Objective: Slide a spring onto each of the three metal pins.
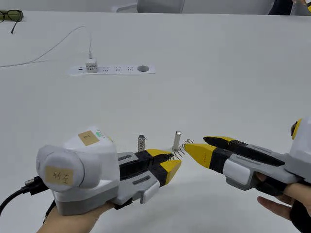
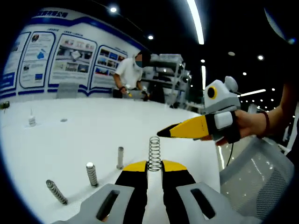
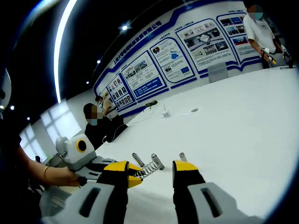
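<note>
Left gripper: pinched on a loose spring, which we see raised over the tabletop by its near edge.
Right gripper: jaws spread, beside that spring.
Done: end pin and middle pin — both wear springs.
Remaining: bare pin; we judge the held spring goes there.

The spring is thin coiled wire, shiny metal; the uncovered pin gleams too (table smooth, matt white).

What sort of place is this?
Likely an exhibition hall or demo lab: blue-framed display posters hang behind, strip lights run overhead, and a person stands at a long white table.
</note>
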The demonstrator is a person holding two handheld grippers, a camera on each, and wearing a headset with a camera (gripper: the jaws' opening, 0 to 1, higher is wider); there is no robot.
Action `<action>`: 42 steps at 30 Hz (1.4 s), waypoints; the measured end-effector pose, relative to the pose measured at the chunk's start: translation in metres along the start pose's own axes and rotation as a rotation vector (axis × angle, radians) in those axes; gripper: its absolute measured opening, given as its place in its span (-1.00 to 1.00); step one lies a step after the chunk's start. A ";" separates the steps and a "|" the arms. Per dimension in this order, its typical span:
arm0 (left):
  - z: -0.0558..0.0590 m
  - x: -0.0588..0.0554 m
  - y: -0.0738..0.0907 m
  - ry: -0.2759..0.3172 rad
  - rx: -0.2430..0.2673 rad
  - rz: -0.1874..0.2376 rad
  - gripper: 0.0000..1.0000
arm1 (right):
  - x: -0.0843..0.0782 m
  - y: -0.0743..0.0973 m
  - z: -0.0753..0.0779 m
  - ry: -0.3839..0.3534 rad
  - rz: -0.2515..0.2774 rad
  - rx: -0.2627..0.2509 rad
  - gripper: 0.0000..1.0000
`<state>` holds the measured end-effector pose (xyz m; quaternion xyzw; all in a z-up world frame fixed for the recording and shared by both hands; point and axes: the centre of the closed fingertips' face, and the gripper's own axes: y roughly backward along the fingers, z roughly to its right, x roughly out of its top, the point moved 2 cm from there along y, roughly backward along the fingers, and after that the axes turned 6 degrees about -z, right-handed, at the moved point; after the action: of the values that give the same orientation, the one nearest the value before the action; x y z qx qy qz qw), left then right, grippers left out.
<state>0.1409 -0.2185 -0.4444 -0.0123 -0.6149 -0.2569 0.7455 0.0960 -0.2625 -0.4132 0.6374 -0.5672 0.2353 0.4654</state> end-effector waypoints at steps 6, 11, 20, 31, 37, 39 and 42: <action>0.002 0.002 0.005 0.021 -0.010 0.032 -0.80 | -0.001 -0.005 -0.004 -0.063 -0.001 0.026 -0.33; 0.006 0.006 0.008 0.023 -0.026 0.053 -0.80 | -0.002 -0.010 -0.008 -0.120 -0.011 0.067 -0.40; 0.013 0.014 0.012 0.016 -0.039 0.091 -0.80 | -0.001 -0.013 -0.018 -0.198 0.002 0.127 -0.51; 0.017 0.024 0.021 -0.035 -0.035 0.111 -0.80 | 0.001 -0.013 -0.029 -0.243 0.003 0.187 -0.73; 0.015 0.023 0.024 -0.127 -0.002 0.074 -0.79 | 0.001 -0.015 -0.033 -0.226 -0.003 0.208 -0.75; 0.015 0.023 0.024 -0.155 0.006 0.060 -0.79 | 0.000 -0.016 -0.035 -0.210 -0.006 0.212 -0.76; 0.014 0.021 0.025 -0.176 0.012 0.043 -0.79 | 0.000 -0.017 -0.038 -0.183 -0.013 0.214 -0.76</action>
<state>0.1408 -0.2000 -0.4138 -0.0433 -0.6791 -0.2352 0.6940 0.1203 -0.2314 -0.4018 0.7057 -0.5749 0.2323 0.3428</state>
